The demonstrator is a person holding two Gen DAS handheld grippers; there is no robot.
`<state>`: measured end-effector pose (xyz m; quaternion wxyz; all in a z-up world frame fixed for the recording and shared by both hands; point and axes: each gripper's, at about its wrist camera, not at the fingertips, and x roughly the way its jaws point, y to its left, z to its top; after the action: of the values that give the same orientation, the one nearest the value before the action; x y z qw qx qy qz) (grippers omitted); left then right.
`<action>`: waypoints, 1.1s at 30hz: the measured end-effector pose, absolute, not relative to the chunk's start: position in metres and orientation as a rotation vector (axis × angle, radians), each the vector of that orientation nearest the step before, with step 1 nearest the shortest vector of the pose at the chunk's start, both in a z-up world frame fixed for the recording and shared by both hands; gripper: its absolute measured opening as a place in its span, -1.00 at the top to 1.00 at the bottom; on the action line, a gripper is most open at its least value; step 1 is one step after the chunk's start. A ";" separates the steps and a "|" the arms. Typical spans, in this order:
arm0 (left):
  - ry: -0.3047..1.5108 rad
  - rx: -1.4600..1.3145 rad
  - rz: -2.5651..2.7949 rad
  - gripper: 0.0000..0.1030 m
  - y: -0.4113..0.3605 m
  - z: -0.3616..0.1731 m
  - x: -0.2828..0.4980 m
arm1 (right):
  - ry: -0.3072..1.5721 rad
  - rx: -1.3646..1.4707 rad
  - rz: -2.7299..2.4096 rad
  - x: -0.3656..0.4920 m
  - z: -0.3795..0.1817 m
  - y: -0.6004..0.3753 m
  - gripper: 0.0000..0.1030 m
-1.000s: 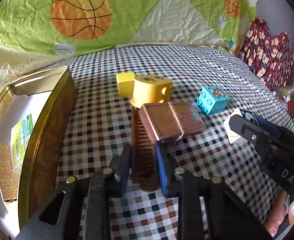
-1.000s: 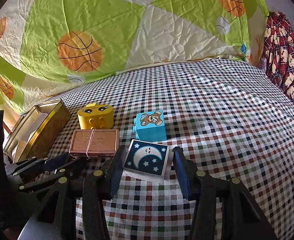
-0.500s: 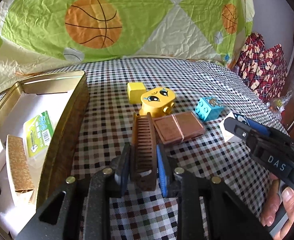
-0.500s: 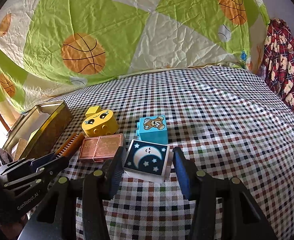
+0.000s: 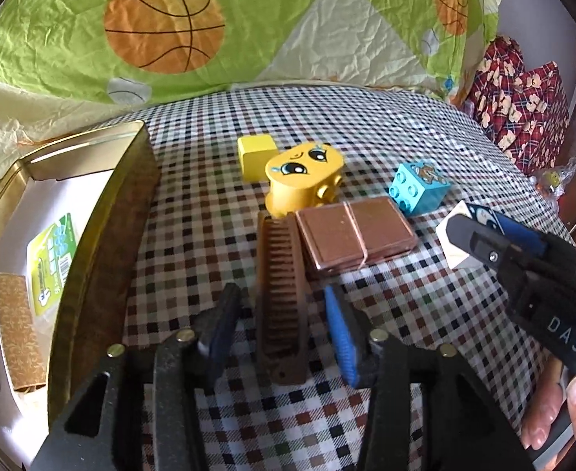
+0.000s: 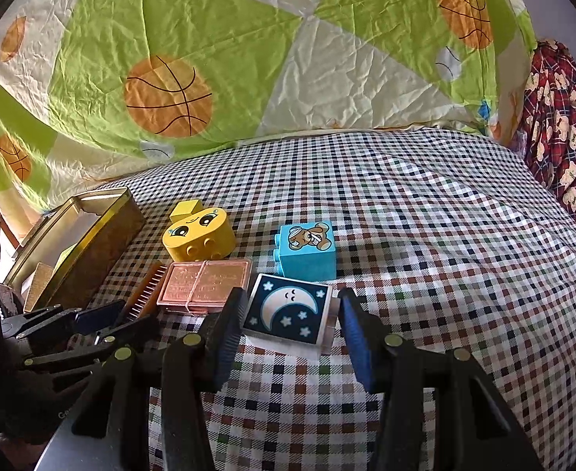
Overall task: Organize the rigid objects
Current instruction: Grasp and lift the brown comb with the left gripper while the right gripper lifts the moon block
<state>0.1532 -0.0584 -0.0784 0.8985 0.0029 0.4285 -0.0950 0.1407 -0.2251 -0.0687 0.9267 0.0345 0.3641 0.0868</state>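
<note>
At lower centre of the left wrist view, the left gripper (image 5: 284, 337) fingers are opening around a brown comb (image 5: 282, 302) lying on the checked bed (image 5: 425, 133). The right gripper (image 6: 288, 329) fingers flank a moon block (image 6: 288, 312); grip unclear.

Gold tin (image 5: 103, 212) cut off at left edge; person's fingers (image 5: 543, 420) partly hidden

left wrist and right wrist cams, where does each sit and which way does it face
Left wrist: on the left hand-held gripper, angled down at the comb between its opening jaws; a hand shows.
Right wrist: on the right hand-held gripper, angled down at the moon block.
Shared: copper case, yellow face block, blue bear block.
</note>
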 end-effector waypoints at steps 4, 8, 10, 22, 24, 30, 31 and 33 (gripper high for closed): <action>0.880 -0.021 -0.219 0.54 -0.055 -0.078 0.155 | 0.747 0.073 0.178 0.140 -0.069 -0.225 0.02; 0.854 -0.030 -0.222 0.55 -0.052 -0.074 0.151 | 0.729 0.076 0.172 0.137 -0.067 -0.227 0.02; 0.830 -0.030 -0.211 0.55 -0.051 -0.071 0.148 | 0.722 0.078 0.170 0.137 -0.066 -0.227 0.02; 0.675 -0.021 -0.127 0.55 -0.045 -0.052 0.129 | 0.640 0.063 0.183 0.124 -0.055 -0.225 0.02; 0.640 -0.009 -0.106 0.55 -0.045 -0.048 0.124 | 0.626 0.063 0.182 0.121 -0.054 -0.225 0.02; 0.550 0.017 -0.056 0.55 -0.047 -0.038 0.111 | 0.588 0.062 0.192 0.115 -0.050 -0.225 0.02; 0.535 0.017 -0.048 0.55 -0.047 -0.036 0.109 | 0.581 0.061 0.197 0.114 -0.049 -0.225 0.02; 0.511 0.015 -0.039 0.55 -0.046 -0.034 0.106 | 0.561 0.057 0.199 0.110 -0.047 -0.225 0.02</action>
<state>0.1059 -0.0455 -0.0337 0.9673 0.0073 0.2529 -0.0193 0.1100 -0.2247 -0.0466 0.9557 0.0280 0.2762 0.0981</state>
